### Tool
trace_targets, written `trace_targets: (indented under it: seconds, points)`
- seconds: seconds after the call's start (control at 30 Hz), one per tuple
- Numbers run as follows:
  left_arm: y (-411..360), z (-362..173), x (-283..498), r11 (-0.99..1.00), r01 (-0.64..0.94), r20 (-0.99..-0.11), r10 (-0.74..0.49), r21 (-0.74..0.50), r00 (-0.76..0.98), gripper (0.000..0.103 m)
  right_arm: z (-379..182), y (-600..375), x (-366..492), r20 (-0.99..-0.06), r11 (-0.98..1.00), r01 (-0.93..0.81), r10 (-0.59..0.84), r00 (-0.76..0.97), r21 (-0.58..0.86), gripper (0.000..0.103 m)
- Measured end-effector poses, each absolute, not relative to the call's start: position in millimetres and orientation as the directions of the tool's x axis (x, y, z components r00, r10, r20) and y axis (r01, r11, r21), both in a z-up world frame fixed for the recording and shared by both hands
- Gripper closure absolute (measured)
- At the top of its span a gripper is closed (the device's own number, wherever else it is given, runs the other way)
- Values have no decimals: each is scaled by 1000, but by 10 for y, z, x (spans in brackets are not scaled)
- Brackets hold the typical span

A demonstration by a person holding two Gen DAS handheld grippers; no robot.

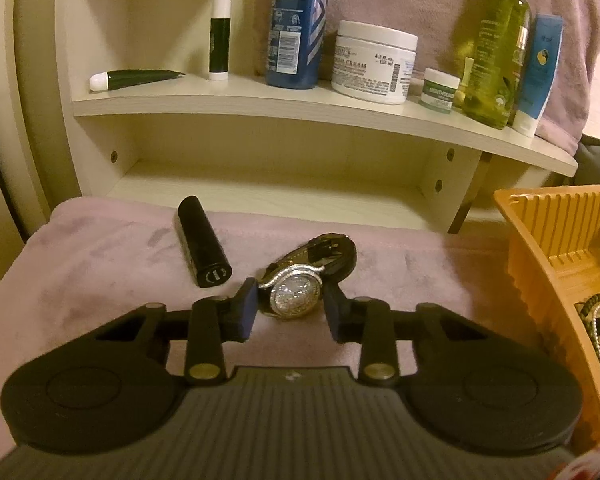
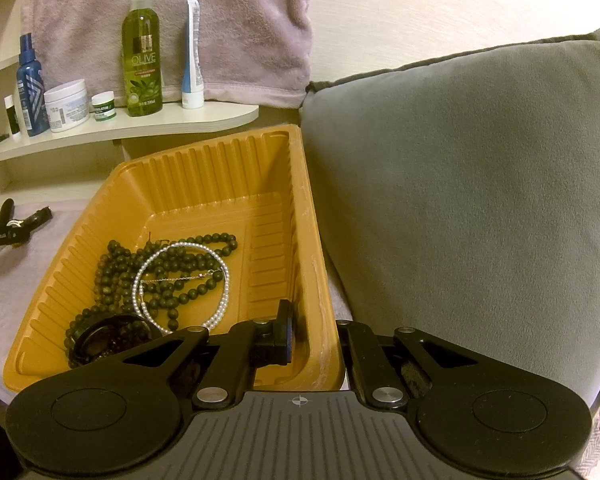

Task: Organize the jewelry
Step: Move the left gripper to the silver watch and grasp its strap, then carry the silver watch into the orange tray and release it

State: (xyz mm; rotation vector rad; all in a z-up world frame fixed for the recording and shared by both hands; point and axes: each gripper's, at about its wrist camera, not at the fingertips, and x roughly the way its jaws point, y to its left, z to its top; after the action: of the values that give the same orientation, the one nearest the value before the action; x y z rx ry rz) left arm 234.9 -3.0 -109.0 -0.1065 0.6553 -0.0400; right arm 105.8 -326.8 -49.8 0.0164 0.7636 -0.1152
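A rhinestone watch [image 1: 294, 294] with a black strap lies on the pink towel [image 1: 100, 264]. My left gripper [image 1: 290, 304] is open, its blue-padded fingers on either side of the watch face. An orange ribbed tray [image 2: 172, 184] holds dark bead necklaces [image 2: 172, 276], a pearl bracelet [image 2: 220, 304] and a black round item [image 2: 108, 340]. My right gripper [image 2: 314, 340] is shut on the tray's right wall, one finger [image 2: 284, 336] inside; the outer finger is hidden behind the wall.
A black lipstick tube [image 1: 204, 240] lies left of the watch. A white shelf [image 1: 300, 104] behind carries bottles, a cream jar [image 1: 374, 62] and tubes. A grey cushion [image 2: 480, 200] stands right of the tray. The tray's corner shows in the left wrist view [image 1: 560, 248].
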Motion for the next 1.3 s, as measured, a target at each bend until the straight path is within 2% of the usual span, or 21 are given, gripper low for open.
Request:
trace_targets:
  seconds: [0.87, 1.3]
  points:
    - [102, -863, 2083, 993, 7, -594, -78, -121, 801, 72, -493, -3272, 1060, -690, 994, 108, -97, 718, -28, 95]
    - [-30, -669, 1961, 988, 67, -571, -133, -136, 810, 72, -463, -3247, 1058, -686, 994, 107, -99, 721, -30, 96]
